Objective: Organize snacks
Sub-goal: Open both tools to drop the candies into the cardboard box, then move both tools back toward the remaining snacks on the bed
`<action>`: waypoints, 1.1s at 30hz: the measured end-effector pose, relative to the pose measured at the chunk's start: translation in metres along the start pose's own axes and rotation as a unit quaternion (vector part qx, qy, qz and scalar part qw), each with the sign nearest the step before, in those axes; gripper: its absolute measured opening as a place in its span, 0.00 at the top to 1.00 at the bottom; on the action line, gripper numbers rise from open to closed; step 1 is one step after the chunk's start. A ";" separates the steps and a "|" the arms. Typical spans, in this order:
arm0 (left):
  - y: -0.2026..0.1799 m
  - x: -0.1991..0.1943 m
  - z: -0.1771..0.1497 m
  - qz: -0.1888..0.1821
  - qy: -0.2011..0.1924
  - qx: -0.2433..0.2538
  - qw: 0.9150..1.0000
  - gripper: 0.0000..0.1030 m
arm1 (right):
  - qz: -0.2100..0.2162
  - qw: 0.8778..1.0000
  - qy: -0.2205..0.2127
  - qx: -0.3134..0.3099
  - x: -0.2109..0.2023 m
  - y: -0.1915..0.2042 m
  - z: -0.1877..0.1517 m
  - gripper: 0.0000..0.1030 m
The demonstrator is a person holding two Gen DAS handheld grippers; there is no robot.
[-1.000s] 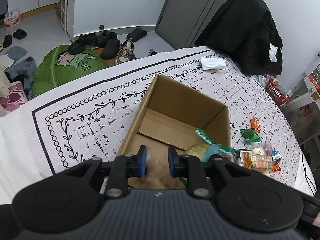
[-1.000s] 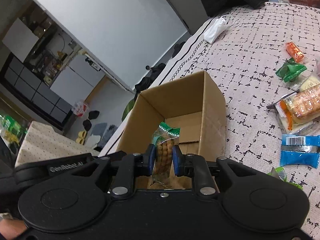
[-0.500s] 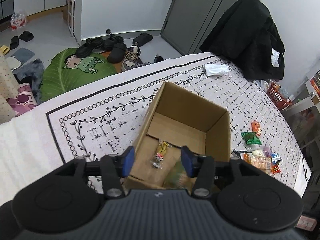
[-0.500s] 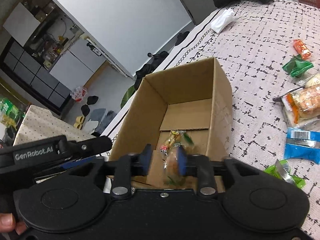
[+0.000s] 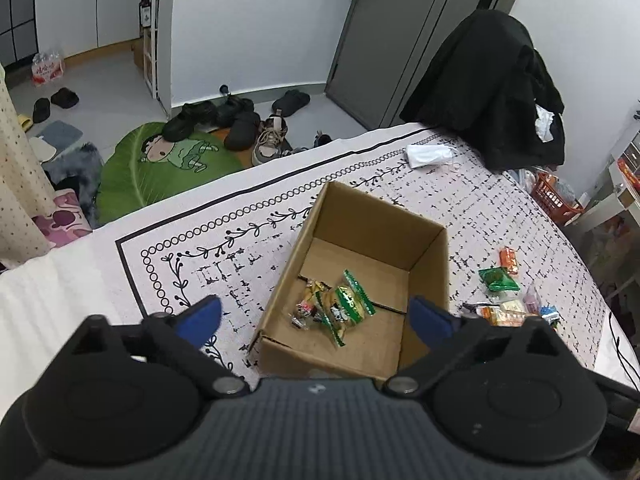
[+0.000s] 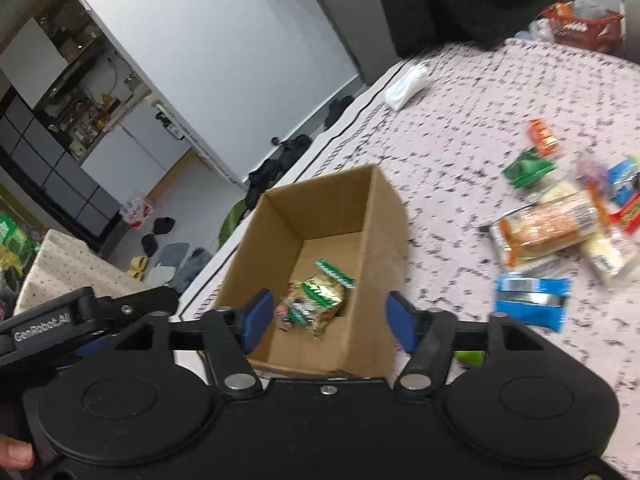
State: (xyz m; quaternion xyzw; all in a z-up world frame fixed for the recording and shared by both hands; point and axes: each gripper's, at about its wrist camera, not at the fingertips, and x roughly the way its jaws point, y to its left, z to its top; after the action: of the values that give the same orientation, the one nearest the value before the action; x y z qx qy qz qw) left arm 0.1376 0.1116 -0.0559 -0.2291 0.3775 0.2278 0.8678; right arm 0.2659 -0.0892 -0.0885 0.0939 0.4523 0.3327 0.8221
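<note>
A cardboard box [image 5: 372, 280] stands open on a patterned tablecloth [image 5: 240, 248] as a snack tidy-up gets under way: at left, the left gripper [image 5: 316, 314] hovers above the box with its blue-padded jaws spread wide and empty, and the right gripper [image 6: 328, 316] beside it is likewise wide open, holding nothing. Two packets, a small clear-wrapped sweet pack [image 5: 306, 306] and a green-edged biscuit bag [image 5: 348, 302], lie on the box floor, touching each other. By the look of it the job is only begun, for well to the right of the box a loose cluster of snacks [image 6: 560, 224] waits on the cloth, among them an orange packet [image 6: 542, 136], a green pouch [image 6: 528, 166] and a blue wrapper [image 6: 530, 296]. A white face mask [image 5: 430, 156] and a black coat [image 5: 496, 92] sit at the far edge, clear of the reach; only the tall right wall of the box stands between grippers and pile
</note>
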 end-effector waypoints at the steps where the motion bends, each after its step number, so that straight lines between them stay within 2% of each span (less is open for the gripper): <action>1: -0.002 -0.002 -0.001 -0.001 -0.003 0.004 1.000 0.00 | -0.005 1.000 -0.003 -0.002 -0.004 -0.002 0.000 0.31; 3: -0.007 -0.007 -0.003 -0.005 -0.007 0.009 1.000 0.00 | -0.014 1.000 -0.004 -0.003 -0.011 -0.006 0.000 0.24; 9: -0.022 -0.015 -0.010 -0.004 -0.015 0.025 1.000 0.00 | -0.046 0.999 -0.009 0.007 -0.028 -0.023 0.000 0.16; 21: -0.059 -0.026 -0.021 -0.030 -0.011 0.042 0.999 0.00 | -0.074 0.996 -0.027 0.032 -0.069 -0.061 0.008 0.10; 23: -0.066 -0.028 -0.023 -0.036 -0.008 0.043 0.998 0.00 | -0.078 0.996 -0.033 0.032 -0.075 -0.067 0.009 0.05; 33: -0.104 -0.030 -0.035 -0.064 0.000 0.059 0.996 0.00 | -0.086 0.994 -0.050 0.055 -0.095 -0.102 0.011 0.04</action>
State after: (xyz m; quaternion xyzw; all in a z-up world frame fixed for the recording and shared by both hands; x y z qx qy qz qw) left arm 0.1586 0.0027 -0.0311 -0.2010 0.3751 0.1491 0.8926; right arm 0.2869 -0.2253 -0.0634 0.1159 0.4349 0.2303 0.8628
